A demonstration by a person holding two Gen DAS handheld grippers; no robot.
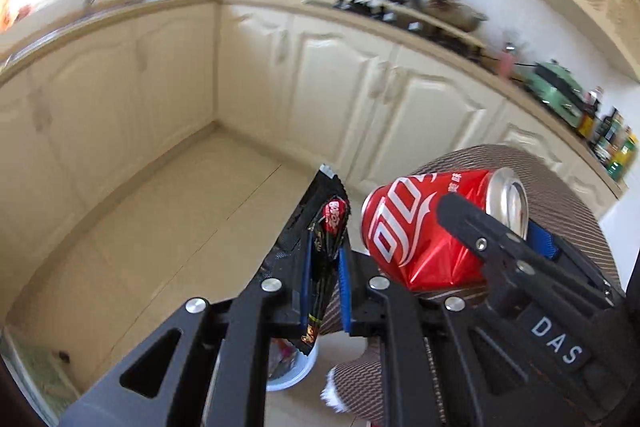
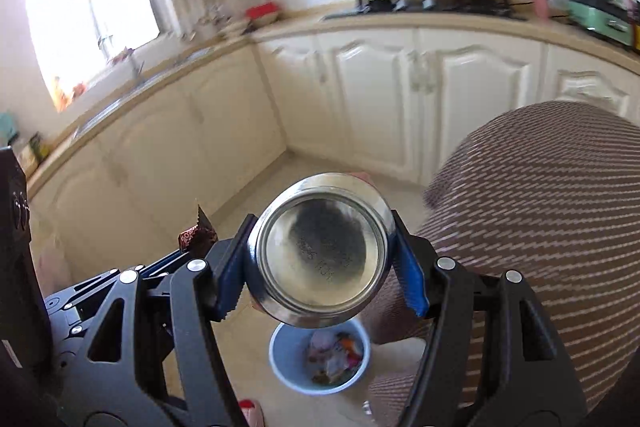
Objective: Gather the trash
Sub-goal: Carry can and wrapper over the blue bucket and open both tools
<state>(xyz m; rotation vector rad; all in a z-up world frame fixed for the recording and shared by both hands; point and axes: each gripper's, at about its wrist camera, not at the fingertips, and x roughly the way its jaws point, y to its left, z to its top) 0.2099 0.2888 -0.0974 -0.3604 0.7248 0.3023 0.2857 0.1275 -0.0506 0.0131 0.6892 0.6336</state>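
Left claw (image 1: pixel 324 267) nearest the lens: blue pads nearly together, clamped on a dark snack wrapper (image 1: pixel 326 251) that stands upright between them, its top edge poking past the fingertips and its lower end hanging below the pads.

Right claw (image 2: pixel 322 263) spread wide, clamped on a red cola can (image 2: pixel 320 253). Pads grip the can's sides; can lies along the claw axis with its shiny concave end facing the right wrist camera. From the left wrist view the same can (image 1: pixel 424 227) shows dented on its red side, right claw's finger across it.

Both loads held in the air above the floor (image 1: pixel 168 227). Blue trash bin (image 2: pixel 319 357) sits on the floor right below the can, already holding mixed wrappers. Left view catches only the bin's rim (image 1: pixel 294 373) under the left claw.

Person's striped trouser leg (image 2: pixel 532 211) to the right, near the bin. Cream cabinets (image 2: pixel 376 95) and a desk (image 2: pixel 440 21) with pots far behind; background blurred.
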